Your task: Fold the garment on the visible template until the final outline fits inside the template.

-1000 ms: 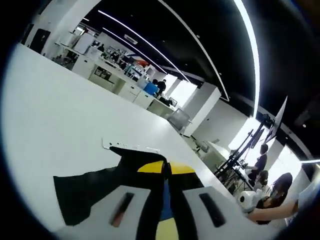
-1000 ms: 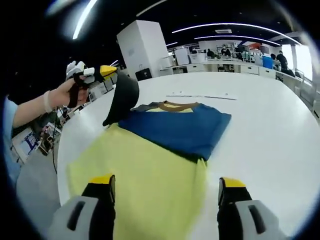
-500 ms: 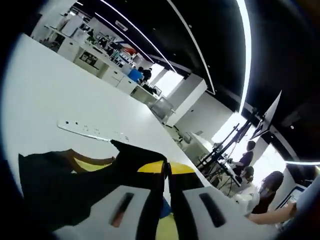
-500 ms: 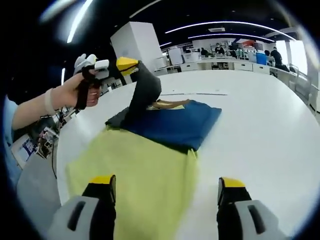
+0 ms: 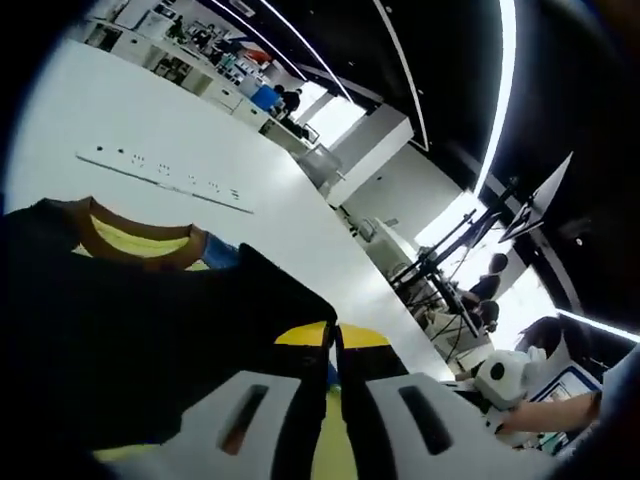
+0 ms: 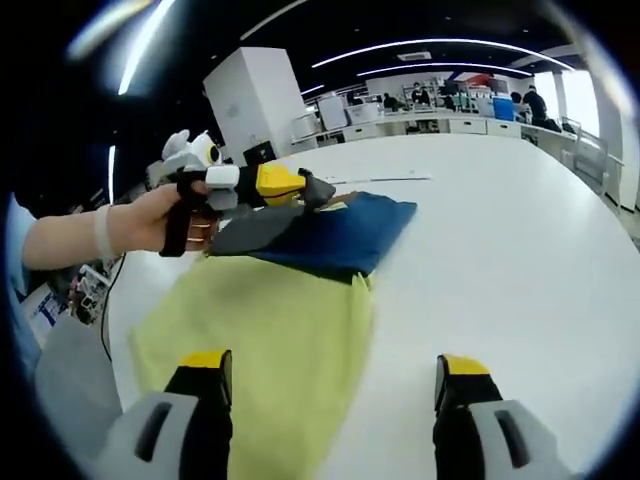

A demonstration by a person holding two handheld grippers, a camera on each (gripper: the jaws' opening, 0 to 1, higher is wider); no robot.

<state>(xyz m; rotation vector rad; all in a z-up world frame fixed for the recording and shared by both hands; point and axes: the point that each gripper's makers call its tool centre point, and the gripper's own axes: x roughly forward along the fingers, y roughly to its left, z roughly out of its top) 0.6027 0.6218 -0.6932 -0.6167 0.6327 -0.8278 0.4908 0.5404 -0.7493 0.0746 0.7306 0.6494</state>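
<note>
In the right gripper view, the right tool [image 6: 333, 385] hovers nearest, its two yellow-tipped jaws spread apart and holding nothing, above a pale yellow-green rectangular template sheet [image 6: 260, 350] lying flat on the white bench [image 6: 500, 250]. Beyond it, a partly folded dark blue cloth garment [image 6: 340, 232] lies across the far end of the template. The left tool [image 6: 305, 189], held in a person's hand [image 6: 170, 215], has its jaws clenched on a dark flap of that garment, carrying it low over the blue body. In the left gripper view, the dark fabric drapes from the closed jaws, near a brown-trimmed collar [image 5: 130, 250]. The cloth looks light, soft and limp; edges and corners seem the best places to pinch.
</note>
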